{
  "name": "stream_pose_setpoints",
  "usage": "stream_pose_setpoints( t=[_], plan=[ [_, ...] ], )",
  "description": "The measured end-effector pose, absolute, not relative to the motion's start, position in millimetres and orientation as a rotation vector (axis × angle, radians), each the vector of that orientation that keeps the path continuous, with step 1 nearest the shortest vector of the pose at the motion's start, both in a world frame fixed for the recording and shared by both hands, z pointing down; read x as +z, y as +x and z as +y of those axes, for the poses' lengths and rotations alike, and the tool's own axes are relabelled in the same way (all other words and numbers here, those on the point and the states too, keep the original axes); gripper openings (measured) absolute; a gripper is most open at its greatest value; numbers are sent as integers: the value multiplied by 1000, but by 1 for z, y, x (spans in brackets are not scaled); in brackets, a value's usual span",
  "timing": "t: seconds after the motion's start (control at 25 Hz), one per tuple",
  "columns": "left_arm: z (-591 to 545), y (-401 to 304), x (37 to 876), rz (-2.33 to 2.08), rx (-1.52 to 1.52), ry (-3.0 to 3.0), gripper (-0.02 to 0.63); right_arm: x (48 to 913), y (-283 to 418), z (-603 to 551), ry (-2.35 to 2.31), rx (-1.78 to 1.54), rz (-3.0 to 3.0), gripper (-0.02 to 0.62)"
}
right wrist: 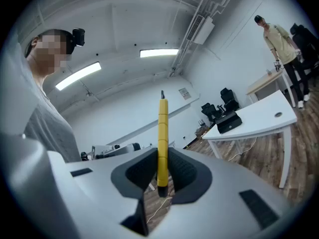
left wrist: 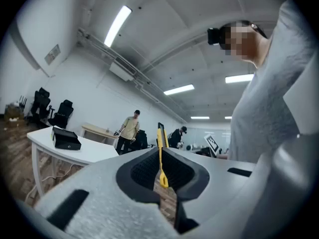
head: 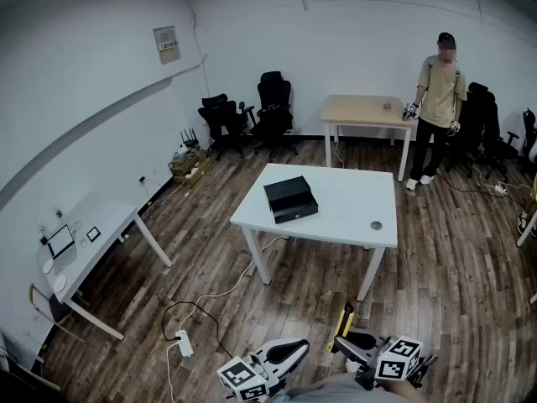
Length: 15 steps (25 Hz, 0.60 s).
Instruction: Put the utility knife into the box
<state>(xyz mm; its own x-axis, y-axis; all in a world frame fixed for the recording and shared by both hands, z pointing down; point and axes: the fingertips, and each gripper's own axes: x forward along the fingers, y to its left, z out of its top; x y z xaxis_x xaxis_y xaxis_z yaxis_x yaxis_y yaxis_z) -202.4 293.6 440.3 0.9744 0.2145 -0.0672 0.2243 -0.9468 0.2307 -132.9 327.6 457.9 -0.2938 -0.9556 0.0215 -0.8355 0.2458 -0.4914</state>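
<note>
Only the pickup is done: my right tool clamps the utility knife, my left tool gapes slightly, empty (the box waits at twelve o'clock, well apart).

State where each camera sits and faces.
Head view: on the person's head, steeply down at the white table and black box; left gripper and right gripper at the bottom edge.
Left gripper view: on the left gripper, along its slightly parted jaws toward the utility knife; person's torso at right.
Right gripper view: on the right gripper, along jaws shut on the utility knife; torso at left.
Shared: all three show the table and box.
</note>
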Motion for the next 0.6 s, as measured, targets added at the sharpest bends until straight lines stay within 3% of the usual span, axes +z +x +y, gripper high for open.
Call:
stream_pose_setpoints(
  t=[0.6],
  plan=[
    [298,-202,447,280,-52,2825,28,457,-133,329,-1652,-598,2232,80]
  ],
)
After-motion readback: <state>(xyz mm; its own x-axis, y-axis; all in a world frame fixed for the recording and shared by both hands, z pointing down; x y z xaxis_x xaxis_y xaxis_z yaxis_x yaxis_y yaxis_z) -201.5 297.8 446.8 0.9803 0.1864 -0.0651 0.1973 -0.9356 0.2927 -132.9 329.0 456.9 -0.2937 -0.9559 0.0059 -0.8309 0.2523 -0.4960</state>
